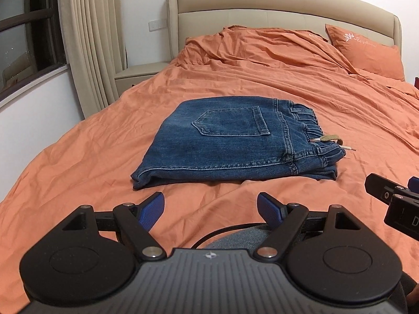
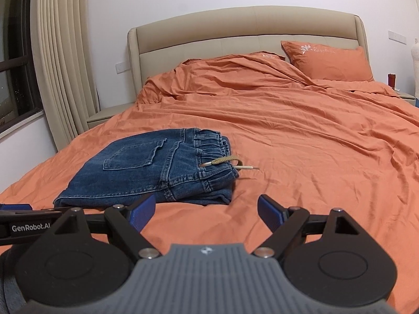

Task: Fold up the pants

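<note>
The blue denim pants [image 1: 230, 141] lie folded into a compact rectangle on the orange bedspread [image 1: 78, 157], back pocket up, elastic waistband to the right with a tan drawstring [image 1: 331, 138] sticking out. My left gripper [image 1: 210, 205] is open and empty, held just short of the pants' near edge. In the right wrist view the pants [image 2: 152, 170] sit ahead and to the left. My right gripper [image 2: 207, 206] is open and empty, near the pants' front right corner. The drawstring [image 2: 226, 161] shows there too.
The bed has a beige headboard [image 1: 275, 7] and an orange pillow [image 1: 366, 49] at the back right. A beige nightstand [image 1: 141, 74], curtains [image 1: 89, 39] and a window stand on the left. The other gripper's body [image 1: 392, 198] shows at the right edge.
</note>
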Demonstrator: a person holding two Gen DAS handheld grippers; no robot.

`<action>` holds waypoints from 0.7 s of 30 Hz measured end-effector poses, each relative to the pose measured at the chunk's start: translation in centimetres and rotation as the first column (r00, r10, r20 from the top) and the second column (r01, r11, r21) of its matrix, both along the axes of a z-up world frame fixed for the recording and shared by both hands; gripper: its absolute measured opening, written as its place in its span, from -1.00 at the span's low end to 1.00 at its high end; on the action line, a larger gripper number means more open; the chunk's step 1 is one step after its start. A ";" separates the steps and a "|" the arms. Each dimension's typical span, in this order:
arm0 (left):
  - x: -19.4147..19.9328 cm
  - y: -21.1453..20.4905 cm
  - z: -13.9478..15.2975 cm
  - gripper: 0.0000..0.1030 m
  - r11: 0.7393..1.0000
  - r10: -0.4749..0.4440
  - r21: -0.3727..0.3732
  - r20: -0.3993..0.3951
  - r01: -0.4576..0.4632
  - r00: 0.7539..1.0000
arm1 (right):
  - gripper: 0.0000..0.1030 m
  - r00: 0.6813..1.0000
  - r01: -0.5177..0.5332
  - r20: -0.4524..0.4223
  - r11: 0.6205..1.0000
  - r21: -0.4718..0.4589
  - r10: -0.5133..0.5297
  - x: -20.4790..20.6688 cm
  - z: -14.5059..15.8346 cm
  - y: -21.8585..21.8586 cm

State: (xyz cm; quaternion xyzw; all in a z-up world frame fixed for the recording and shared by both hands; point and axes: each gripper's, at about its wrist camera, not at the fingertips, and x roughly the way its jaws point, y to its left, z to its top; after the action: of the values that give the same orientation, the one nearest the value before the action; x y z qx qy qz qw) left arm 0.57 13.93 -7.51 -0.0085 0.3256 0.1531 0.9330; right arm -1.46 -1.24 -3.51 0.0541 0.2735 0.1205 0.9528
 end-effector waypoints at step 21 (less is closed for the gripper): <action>0.0 -0.1 0.1 0.83 1.000 -0.010 0.003 -0.001 0.010 1.000 | 0.58 1.000 0.002 0.012 1.000 -0.006 -0.001 -0.2 -0.1 0.1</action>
State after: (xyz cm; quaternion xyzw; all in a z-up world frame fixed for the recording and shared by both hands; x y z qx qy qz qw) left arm 0.57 13.80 -7.46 -0.0057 0.3257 0.1491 0.9336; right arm -1.65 -1.14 -3.65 0.0509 0.2680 0.1193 0.9546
